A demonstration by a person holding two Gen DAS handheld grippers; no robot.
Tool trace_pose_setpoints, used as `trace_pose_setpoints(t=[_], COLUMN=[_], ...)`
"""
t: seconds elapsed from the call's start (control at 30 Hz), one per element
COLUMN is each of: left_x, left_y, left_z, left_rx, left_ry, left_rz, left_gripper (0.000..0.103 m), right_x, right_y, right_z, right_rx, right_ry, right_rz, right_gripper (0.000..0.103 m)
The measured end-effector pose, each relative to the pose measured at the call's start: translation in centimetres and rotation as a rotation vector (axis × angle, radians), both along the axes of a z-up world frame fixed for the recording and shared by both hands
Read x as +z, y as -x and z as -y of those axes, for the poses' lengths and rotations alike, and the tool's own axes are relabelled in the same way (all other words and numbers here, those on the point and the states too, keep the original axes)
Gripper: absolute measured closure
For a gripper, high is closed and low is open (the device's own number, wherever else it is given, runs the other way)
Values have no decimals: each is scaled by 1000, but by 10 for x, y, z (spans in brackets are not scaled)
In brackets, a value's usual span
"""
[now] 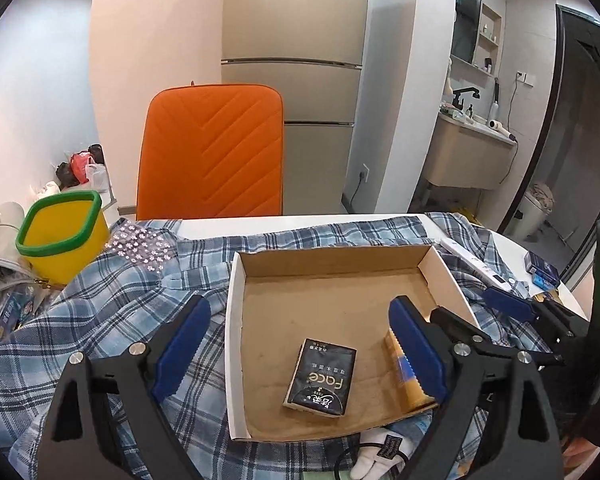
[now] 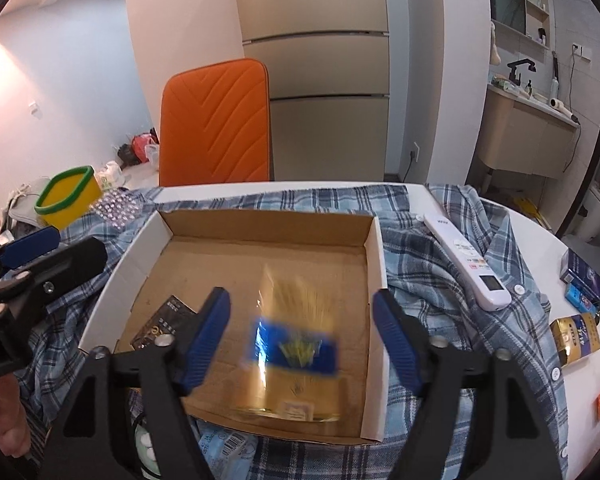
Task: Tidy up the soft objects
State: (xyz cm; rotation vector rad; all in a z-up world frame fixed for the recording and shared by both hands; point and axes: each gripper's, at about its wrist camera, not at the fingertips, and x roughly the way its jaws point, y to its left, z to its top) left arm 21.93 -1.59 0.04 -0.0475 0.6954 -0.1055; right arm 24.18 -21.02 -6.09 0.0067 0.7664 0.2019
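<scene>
We held both grippers over a shallow cardboard box that lay on a blue plaid shirt spread across the white table. Our left gripper stood with its blue-padded fingers spread wide and nothing between the pads; one finger hung over the shirt just outside the box's left wall, the other over the box floor. Below it, a black tissue pack lay flat on the cardboard near the front of the box. Our right gripper also had its fingers apart, and a yellow packet with a blue band sat blurred in the gap between them, over the front of the box; the pads did not press on it, and we could not tell whether it rested on the floor. A white remote control lay on the shirt to the right of the box, with small cartons beyond it on the table. A yellow bin with a green rim stood at the far left, and an orange chair faced us from behind the table.
</scene>
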Motion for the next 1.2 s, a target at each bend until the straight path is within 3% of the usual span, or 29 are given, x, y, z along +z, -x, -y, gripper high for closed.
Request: trace_pose_setpoints(t=[0.17, 0.47, 0.63, 0.8, 0.9, 1.0, 1.1, 1.13, 1.2], left_x=[9, 44, 69, 82, 83, 83, 80, 79, 73], left_y=[10, 70, 120, 166, 191, 213, 233, 238, 249], left_z=[-1, -4, -9, -12, -14, -19, -20, -20, -20], left_rx=[3, -13, -19, 0, 8, 3, -13, -14, -2], left_ry=[-3, -5, 2, -1, -1, 39, 47, 34, 9], left_rz=[16, 123, 223, 345, 425, 483, 560, 586, 643], left_gripper=[11, 11, 11, 11, 11, 10, 9, 0, 0], right_x=[6, 46, 69, 86, 93, 95, 94, 93, 88], right_y=[3, 41, 78, 114, 136, 155, 172, 178, 191], right_z=[6, 19, 24, 29, 32, 33, 35, 36, 37], right_rx=[-23, -54, -44, -56, -62, -72, -81, -81, -74], right_ry=[-12, -46, -55, -74, -87, -68, -62, -66, -81], right_rz=[-2, 79, 155, 243, 319, 388, 441, 454, 491], right_gripper=[29, 29, 28, 16, 5, 1, 1, 0, 0])
